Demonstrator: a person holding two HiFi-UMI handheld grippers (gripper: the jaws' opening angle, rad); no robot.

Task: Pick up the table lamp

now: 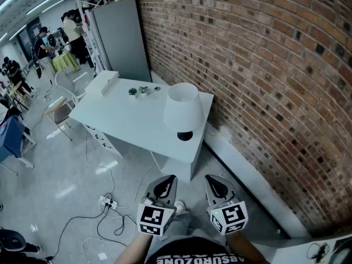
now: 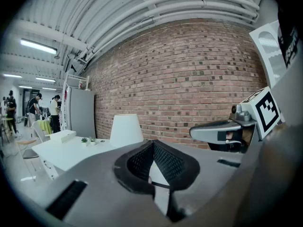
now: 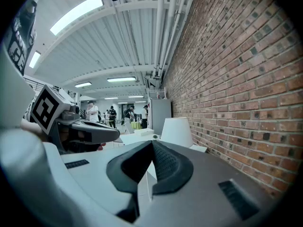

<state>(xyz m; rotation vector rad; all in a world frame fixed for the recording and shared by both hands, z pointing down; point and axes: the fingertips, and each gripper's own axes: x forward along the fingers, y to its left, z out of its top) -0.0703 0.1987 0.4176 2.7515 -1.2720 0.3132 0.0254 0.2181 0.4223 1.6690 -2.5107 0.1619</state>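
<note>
The table lamp [image 1: 183, 111], with a white shade and a dark base, stands upright at the near end of the white table [image 1: 126, 120], close to that end's edge, beside the brick wall [image 1: 264, 65]. A white box [image 1: 102, 82] and small plants [image 1: 133, 92] lie toward the far end. The left gripper [image 1: 164, 188] and the right gripper [image 1: 217, 187] are side by side, well apart from the table. Each has its jaws pressed together with nothing between them.
</note>
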